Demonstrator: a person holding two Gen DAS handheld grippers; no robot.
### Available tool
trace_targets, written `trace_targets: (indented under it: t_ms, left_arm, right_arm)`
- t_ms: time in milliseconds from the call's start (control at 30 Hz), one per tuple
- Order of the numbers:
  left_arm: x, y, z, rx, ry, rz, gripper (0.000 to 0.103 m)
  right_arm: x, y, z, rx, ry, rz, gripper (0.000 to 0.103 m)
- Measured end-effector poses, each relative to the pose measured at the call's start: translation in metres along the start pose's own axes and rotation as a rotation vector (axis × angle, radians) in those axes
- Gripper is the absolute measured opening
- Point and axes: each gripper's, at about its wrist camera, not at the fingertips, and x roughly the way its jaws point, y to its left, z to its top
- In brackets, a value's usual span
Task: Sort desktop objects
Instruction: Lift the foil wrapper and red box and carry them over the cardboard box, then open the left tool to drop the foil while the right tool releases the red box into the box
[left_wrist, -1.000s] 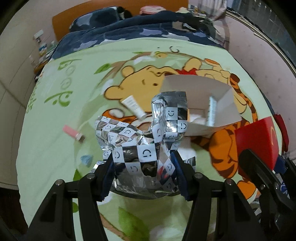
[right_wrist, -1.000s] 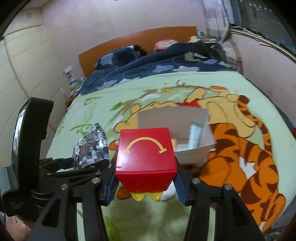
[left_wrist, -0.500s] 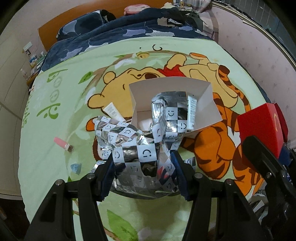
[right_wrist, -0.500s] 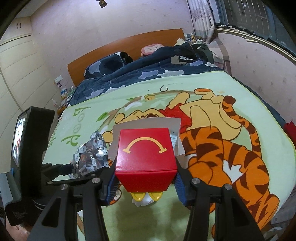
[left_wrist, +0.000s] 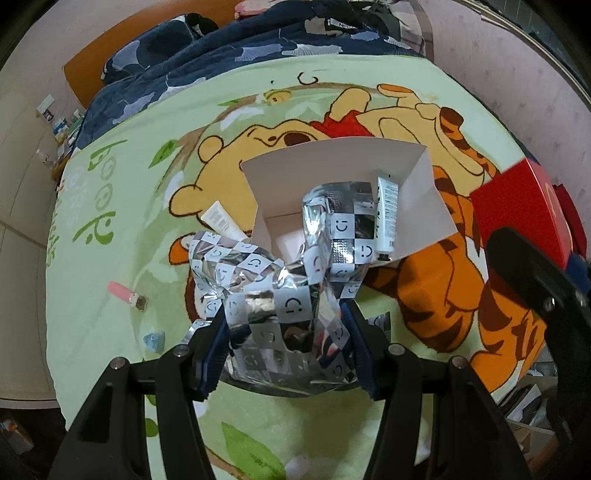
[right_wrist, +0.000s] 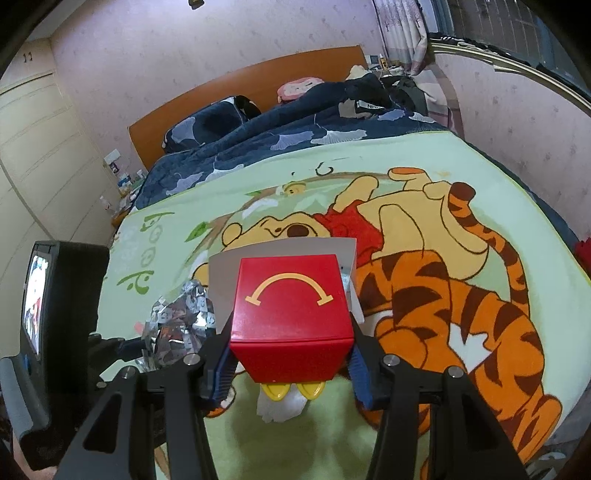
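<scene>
- Right now I'm holding the foil bag (left_wrist: 284, 306) in the left gripper (left_wrist: 286, 347) — white box (left_wrist: 332, 162) sitting just above it, mid-frame.
- I'm clamping the red box (right_wrist: 290, 317) in the right gripper (right_wrist: 291, 363).

The left gripper (left_wrist: 286, 328) hung above the bed, its blue-padded fingers (left_wrist: 218, 345) clamped on a crinkled silver checkered foil bag (left_wrist: 280, 295). Just beside it, the right gripper (right_wrist: 291, 363) pinched a glossy red cardboard box (right_wrist: 290, 314) between its pads (right_wrist: 360, 373).

Both wrist views high, angled down the bed, sharing the white box (left_wrist: 343, 173) (right_wrist: 221, 280).
</scene>
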Motion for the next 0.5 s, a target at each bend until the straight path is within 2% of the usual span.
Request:
trace_targets:
  t_ms: [267,400,500]
  left_arm:
    - [0.022,0.001,0.021,0.012,0.076,0.016,0.059]
    - [0.037,-0.002,0.03,0.028,0.139,-0.004,0.059]
    - [0.044,-0.003,0.035,0.03,0.156,-0.005,0.059]
  right_arm:
    - [0.037,-0.003,0.022,-0.003,0.044,0.001,0.053]
    - [0.053,0.0,0.028,-0.022,0.074,-0.002,0.053]
    - [0.065,0.004,0.031,-0.04,0.098,-0.006,0.053]
